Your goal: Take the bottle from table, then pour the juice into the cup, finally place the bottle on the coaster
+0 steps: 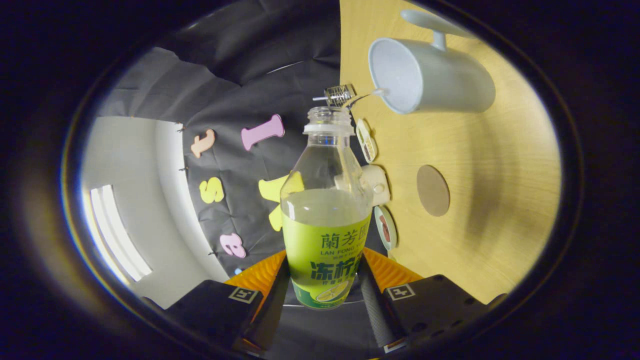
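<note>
A clear plastic bottle with a green and yellow label is held between my fingers, and my gripper is shut on its lower part. The cap is off, and pale juice fills it to just above the label. The view is rolled, so the wooden table stands to the right of the bottle. Beyond the bottle's mouth a white cup with a handle stands on the table, its opening close to the mouth. A round brown coaster lies on the table beside the bottle's middle.
Along the table's edge, between the bottle and the coaster, sit a few small white items and a roll-like ring. A small clear ribbed piece shows just past the bottle's mouth. The black cloth wall is behind.
</note>
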Motion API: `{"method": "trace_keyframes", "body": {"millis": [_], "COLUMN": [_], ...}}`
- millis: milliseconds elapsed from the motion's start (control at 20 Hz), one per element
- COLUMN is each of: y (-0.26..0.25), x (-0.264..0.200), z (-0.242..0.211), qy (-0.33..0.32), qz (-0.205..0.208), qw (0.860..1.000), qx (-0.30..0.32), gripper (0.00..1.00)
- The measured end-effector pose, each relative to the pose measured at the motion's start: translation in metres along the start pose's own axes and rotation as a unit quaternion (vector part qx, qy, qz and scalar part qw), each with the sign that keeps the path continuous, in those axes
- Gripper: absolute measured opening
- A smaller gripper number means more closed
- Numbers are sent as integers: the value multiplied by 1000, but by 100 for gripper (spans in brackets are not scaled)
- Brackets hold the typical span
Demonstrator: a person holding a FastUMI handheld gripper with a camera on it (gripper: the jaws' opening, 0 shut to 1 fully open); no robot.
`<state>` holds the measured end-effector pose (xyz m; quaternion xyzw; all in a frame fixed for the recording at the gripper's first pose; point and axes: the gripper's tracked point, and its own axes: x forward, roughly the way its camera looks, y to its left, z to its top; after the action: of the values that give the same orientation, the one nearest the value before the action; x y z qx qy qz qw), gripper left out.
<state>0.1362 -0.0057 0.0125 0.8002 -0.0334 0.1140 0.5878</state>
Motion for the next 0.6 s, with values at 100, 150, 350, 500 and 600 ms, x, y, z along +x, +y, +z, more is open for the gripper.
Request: {"method": "trace_keyframes", "body": {"millis": [100,150,350,500,600], "y": [1,0,-2,-1,-1], "x": [0,1,6,9,9], "z": [1,1,0,-3,-3], "qy": [-1,-1,1,2,2], "qz": [2,2,4,6,9], "qw": [1000,1000,1000,1000,1000], "qx": [4,4,9,11,13], "gripper": [78,78,78,78,78]}}
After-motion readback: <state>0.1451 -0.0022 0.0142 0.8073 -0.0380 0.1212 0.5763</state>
